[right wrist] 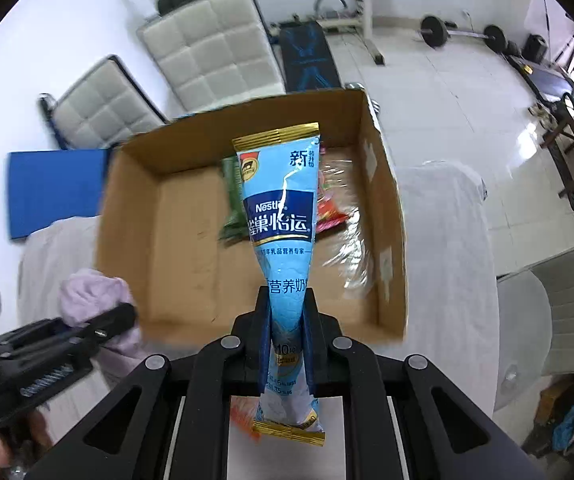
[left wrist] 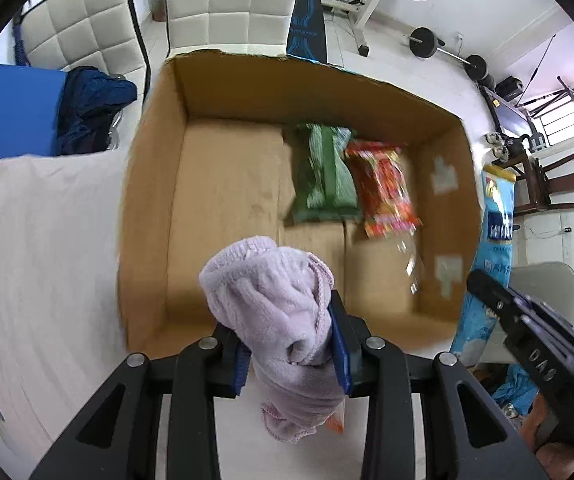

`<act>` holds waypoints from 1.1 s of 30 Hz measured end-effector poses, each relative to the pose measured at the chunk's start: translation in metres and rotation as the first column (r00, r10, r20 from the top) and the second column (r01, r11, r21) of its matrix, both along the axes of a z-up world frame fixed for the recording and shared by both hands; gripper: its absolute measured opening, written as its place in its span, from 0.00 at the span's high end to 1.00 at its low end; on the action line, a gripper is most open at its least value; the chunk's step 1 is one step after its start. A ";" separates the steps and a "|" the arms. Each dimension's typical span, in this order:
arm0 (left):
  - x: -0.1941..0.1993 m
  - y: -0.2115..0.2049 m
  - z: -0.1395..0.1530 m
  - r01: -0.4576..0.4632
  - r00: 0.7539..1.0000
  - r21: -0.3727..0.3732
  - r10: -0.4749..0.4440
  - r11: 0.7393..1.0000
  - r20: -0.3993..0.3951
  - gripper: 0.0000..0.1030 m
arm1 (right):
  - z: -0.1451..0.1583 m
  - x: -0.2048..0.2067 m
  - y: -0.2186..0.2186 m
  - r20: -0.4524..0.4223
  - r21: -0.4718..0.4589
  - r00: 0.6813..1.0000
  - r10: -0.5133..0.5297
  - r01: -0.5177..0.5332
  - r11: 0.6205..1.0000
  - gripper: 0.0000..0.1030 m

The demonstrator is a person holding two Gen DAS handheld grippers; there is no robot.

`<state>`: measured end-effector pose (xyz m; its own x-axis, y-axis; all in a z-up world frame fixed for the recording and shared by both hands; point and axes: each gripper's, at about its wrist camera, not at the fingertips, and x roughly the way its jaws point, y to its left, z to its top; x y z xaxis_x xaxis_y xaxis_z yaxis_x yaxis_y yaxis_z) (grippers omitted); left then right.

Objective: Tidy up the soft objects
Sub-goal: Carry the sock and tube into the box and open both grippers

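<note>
My left gripper [left wrist: 291, 344] is shut on a crumpled lilac towel [left wrist: 271, 300] and holds it just short of the near wall of an open cardboard box [left wrist: 147, 200]. My right gripper [right wrist: 287, 320] is shut on a light blue Nestle milk-powder pouch [right wrist: 279, 200], held upright over the near edge of the same box [right wrist: 387, 208]. On the box floor lie a green packet [left wrist: 323, 172] and a red snack bag [left wrist: 387, 188]. The pouch [left wrist: 495, 216] and the right gripper show at the right edge of the left wrist view; the towel [right wrist: 95, 296] shows at the left of the right wrist view.
The box stands on a table with a white cloth [left wrist: 35, 240]. A blue mat [left wrist: 11, 112] and a dark garment [left wrist: 91, 100] lie beyond on the left. Quilted white panels [right wrist: 215, 52], a weight bench [right wrist: 307, 56] and barbells [right wrist: 463, 34] stand on the floor behind.
</note>
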<state>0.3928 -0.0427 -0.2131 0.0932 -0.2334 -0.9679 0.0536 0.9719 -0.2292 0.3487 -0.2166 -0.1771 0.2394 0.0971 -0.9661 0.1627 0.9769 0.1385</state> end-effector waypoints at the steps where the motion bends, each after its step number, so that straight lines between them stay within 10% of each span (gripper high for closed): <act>1: 0.014 -0.001 -0.010 0.006 1.000 0.009 -0.006 1.000 -0.015 0.70 | -0.010 0.012 -0.001 -0.015 -0.020 1.000 -0.004 0.003 1.000 0.86; 15: 0.106 -0.012 -0.105 0.006 0.987 0.028 -0.002 1.000 -0.158 0.70 | -0.111 0.099 -0.012 -0.154 -0.182 0.987 -0.053 0.024 0.983 0.86; 24: 0.114 -0.014 -0.112 0.034 0.990 0.113 -0.017 0.993 -0.142 0.63 | -0.131 0.106 -0.017 -0.189 -0.221 0.980 -0.059 0.016 0.975 0.84; 33: 0.103 -0.007 -0.086 0.009 0.996 0.142 0.003 0.990 -0.084 0.41 | -0.114 0.108 0.010 -0.164 -0.198 0.986 -0.021 -0.012 0.980 0.44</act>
